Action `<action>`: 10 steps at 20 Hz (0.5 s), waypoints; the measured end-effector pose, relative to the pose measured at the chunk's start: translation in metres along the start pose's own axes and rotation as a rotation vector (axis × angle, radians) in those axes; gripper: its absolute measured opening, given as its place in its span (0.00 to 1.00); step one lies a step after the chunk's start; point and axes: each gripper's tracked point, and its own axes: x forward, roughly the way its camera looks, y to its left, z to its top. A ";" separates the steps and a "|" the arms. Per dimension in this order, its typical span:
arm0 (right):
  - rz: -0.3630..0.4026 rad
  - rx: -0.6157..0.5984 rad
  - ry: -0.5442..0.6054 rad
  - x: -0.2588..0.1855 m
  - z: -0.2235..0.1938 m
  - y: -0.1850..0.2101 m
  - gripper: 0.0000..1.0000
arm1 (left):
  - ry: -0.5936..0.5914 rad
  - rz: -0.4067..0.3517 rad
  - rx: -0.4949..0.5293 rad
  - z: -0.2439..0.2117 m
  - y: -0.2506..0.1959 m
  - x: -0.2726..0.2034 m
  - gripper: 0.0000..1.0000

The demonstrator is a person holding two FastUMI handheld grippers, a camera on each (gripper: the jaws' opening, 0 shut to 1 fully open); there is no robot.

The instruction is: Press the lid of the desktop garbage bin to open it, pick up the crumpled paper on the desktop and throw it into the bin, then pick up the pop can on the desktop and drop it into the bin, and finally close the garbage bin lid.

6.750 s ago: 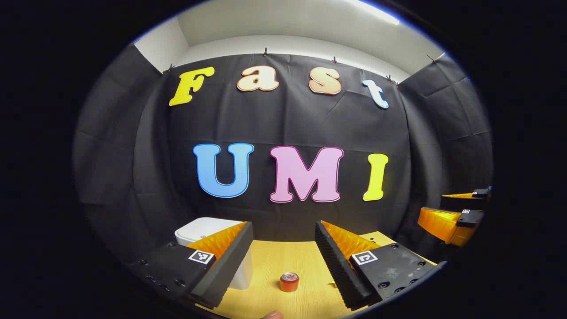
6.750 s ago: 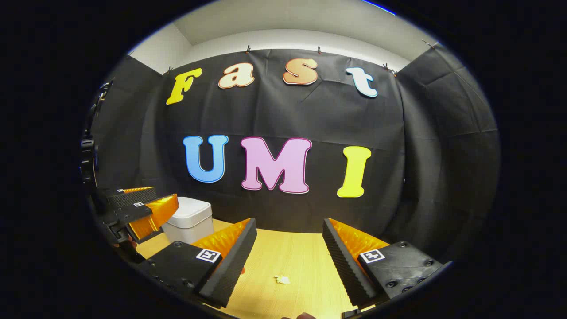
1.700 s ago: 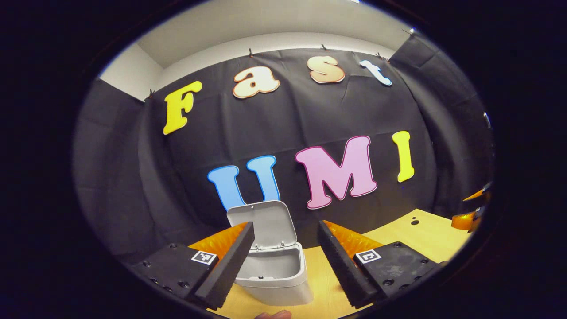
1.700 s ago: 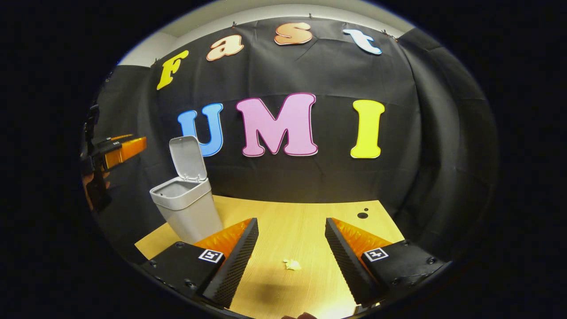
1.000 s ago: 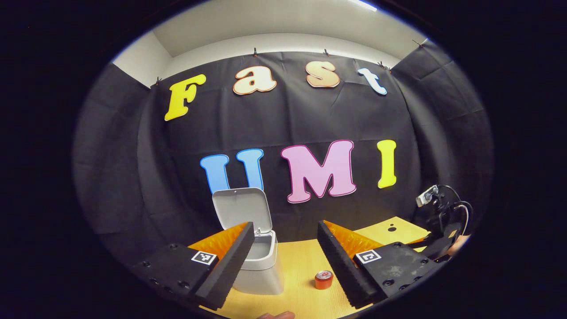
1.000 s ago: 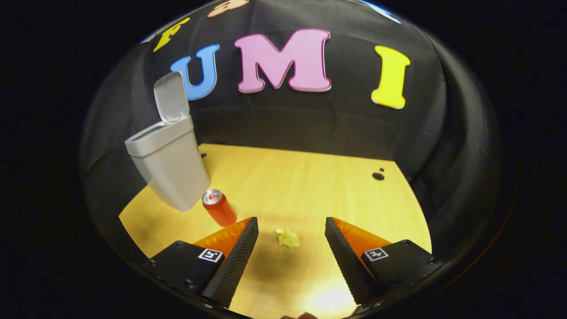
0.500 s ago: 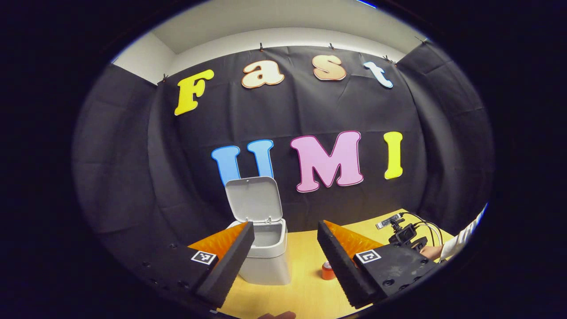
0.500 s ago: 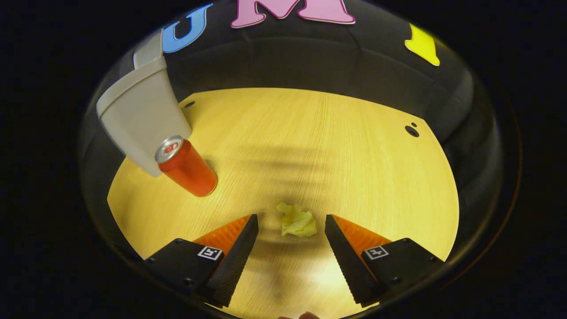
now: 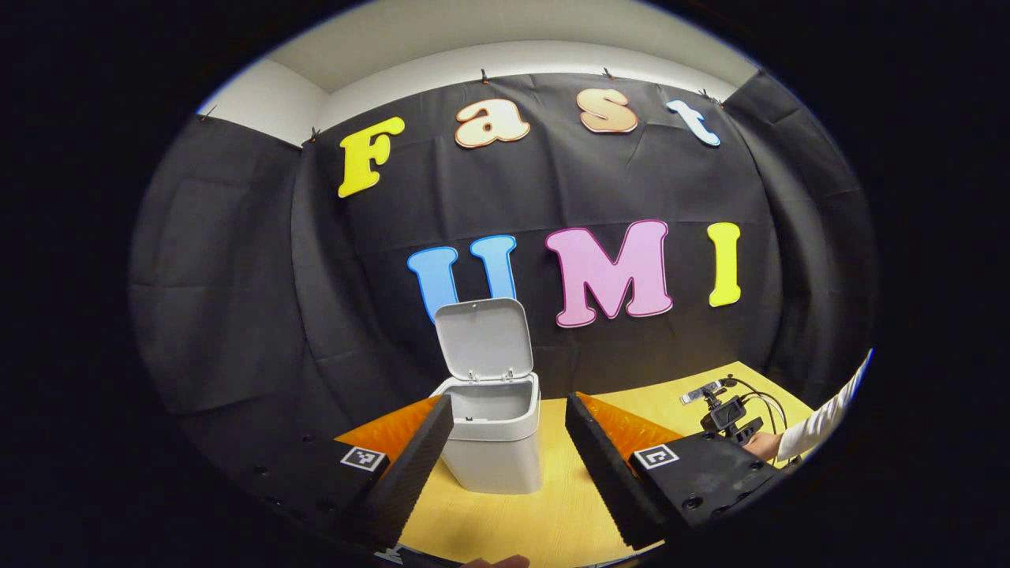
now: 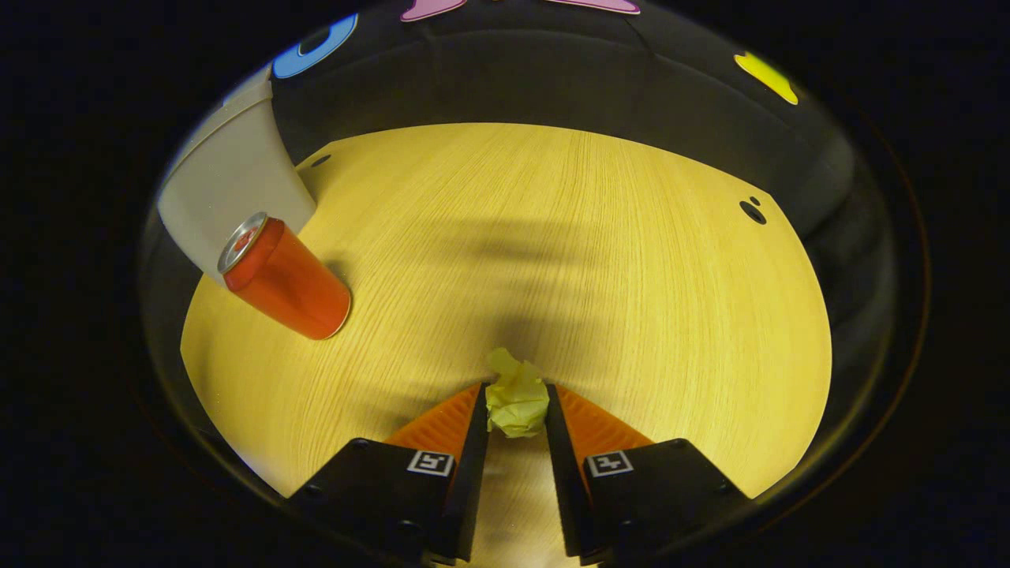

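In the right gripper view, the right gripper [image 10: 514, 402] points down at the wooden desktop [image 10: 615, 268], both fingers pressed against the crumpled paper [image 10: 517, 404] between them. To the far left an orange pop can [image 10: 286, 278] stands just beside the grey garbage bin [image 10: 225, 193]. Two small dark holes [image 10: 751, 210] mark the desktop's far right.

Both views bulge with strong fisheye distortion, so straight edges bend toward the rim. In the left gripper view the light is even and rather dim, with a bright band along the pale ceiling; the garbage bin [image 9: 493, 426] is sharp. In the right gripper view the wooden table [image 10: 631, 260] is brightly lit from above, darkening at its edges, with soft blurred shadows above the crumpled paper [image 10: 517, 404].
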 end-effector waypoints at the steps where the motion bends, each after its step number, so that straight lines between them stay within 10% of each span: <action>1: 0.003 -0.009 -0.012 -0.004 0.002 0.001 0.45 | 0.003 -0.001 -0.004 0.000 0.001 0.000 0.99; 2: 0.012 -0.022 -0.029 -0.010 0.006 0.003 0.27 | 0.003 -0.001 -0.008 -0.001 0.001 0.000 0.99; 3: 0.021 -0.042 -0.040 -0.017 0.009 0.006 0.41 | 0.001 -0.003 -0.010 0.000 0.002 0.001 0.99; 10: 0.111 -0.156 -0.231 -0.100 0.076 0.048 0.40 | -0.005 -0.035 -0.043 -0.003 0.001 0.006 0.99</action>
